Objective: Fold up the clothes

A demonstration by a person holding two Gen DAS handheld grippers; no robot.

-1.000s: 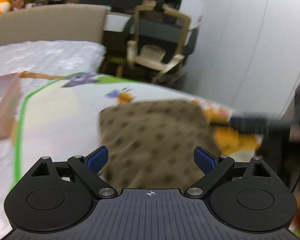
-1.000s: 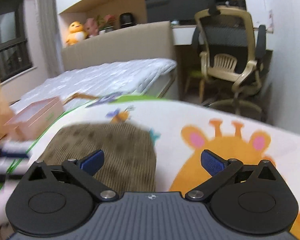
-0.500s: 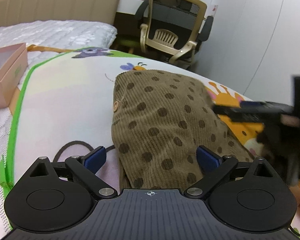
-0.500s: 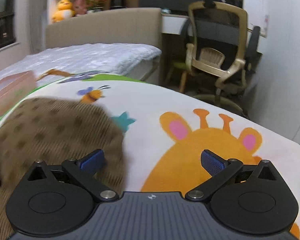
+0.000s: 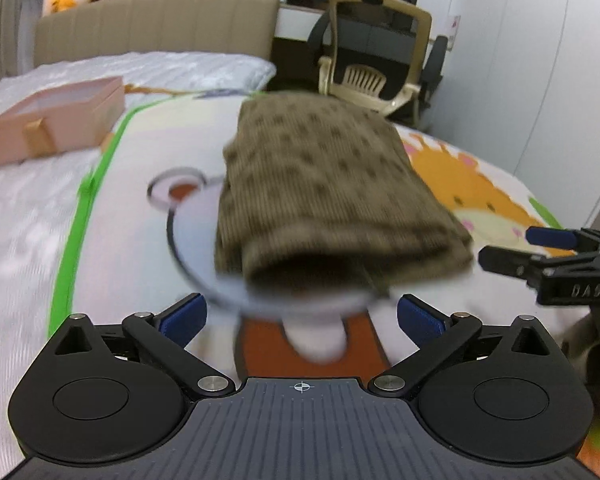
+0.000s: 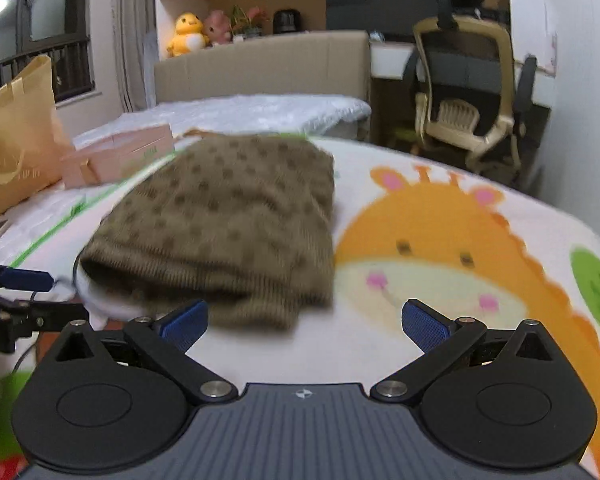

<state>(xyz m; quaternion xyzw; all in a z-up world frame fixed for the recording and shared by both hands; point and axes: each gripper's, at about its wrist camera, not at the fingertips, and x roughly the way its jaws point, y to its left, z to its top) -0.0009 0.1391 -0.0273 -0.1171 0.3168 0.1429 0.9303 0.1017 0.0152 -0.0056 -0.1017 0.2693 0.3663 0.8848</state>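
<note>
Corduroy in olive brown with darker dots makes up the folded garment (image 5: pixel 328 196), which lies in a thick bundle on a cartoon-printed blanket (image 5: pixel 132 264) spread over the bed. Its near end is a rolled, open-looking fold facing both cameras; motion blur softens the fabric, so no label or tag can be read on it. An orange giraffe print (image 6: pixel 432 248) sits on the blanket just beside the garment's right edge.

The left gripper (image 5: pixel 302 314) has its blue-padded fingers spread wide and empty, with the garment's near fold just beyond them and not touching. The right gripper (image 6: pixel 304 322) is likewise spread wide and empty, its left pad near the bundle's near corner. In the left wrist view the right gripper shows at the right edge, and pale letters on its black body read roughly "DAS"; blur makes that uncertain.

A pink box (image 5: pixel 56 118) rests on the white quilt left of the blanket. A tan paper bag (image 6: pixel 16 136) stands further left, bearing pale writing too small to read. An office chair (image 6: pixel 468 100) stands past the bed's far corner
</note>
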